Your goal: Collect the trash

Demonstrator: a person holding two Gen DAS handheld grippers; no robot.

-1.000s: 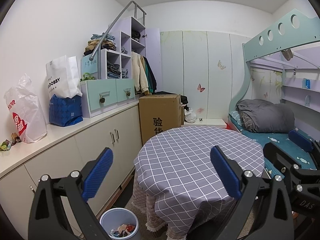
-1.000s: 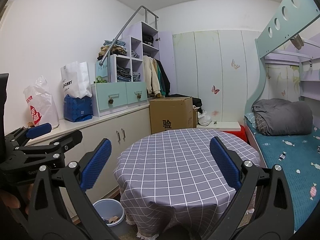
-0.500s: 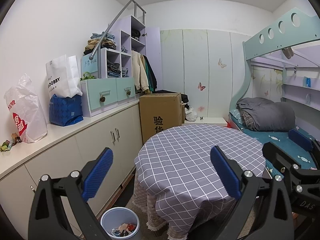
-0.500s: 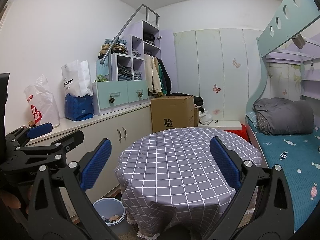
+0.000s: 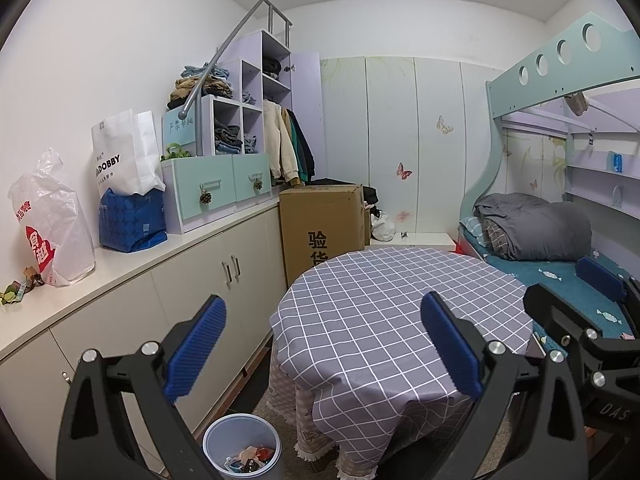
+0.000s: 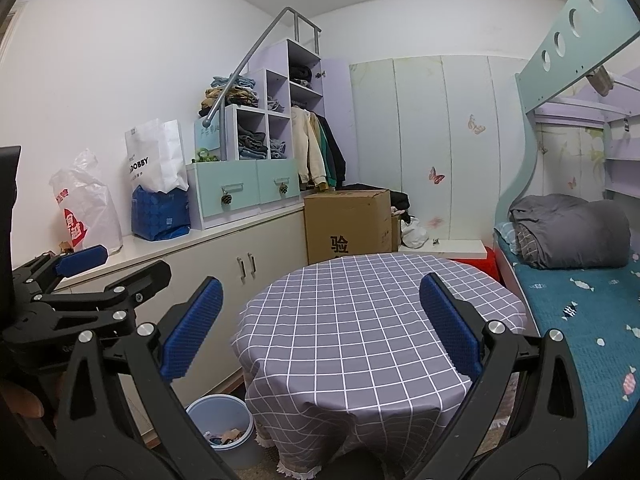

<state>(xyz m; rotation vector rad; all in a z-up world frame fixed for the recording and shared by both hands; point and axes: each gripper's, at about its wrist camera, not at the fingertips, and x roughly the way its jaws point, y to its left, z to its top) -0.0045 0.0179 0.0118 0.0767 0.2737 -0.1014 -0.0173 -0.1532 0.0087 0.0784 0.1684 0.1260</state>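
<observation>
1. Both grippers hang above the near edge of the round tabletop [image 5: 384,312], which is covered by a grey checked cloth. The left gripper [image 5: 320,344] has its blue pads spread wide with nothing between them. The right gripper [image 6: 318,326] is equally wide and empty.

2. The tabletop looks bare in both views; no loose trash shows on the cloth.

3. The trash that can be seen is already in the pale blue bin [image 5: 240,446], which stands on the floor just beside the tabletop's left skirt, between the tabletop and the white cabinets [image 5: 188,292]. Coloured wrappers and scraps [image 5: 250,456] lie inside it.

4. A few small crumpled bits [image 5: 16,288] sit on the cabinet counter, well to the left of the tabletop, next to the white plastic bag [image 5: 48,224] with red print. Whether they are trash is hard to tell at this size.

5. The deciding relation: the bin lies below and to the left of both grippers, and it sits almost directly under the left gripper's left finger, so the left hand is clearly nearer. The bin stands upright with its mouth facing up, so a straight downward reach would meet the rim.

6. My judgement is that collection looks largely done, or that the next target is the counter bits, again on the left gripper's side.
</observation>
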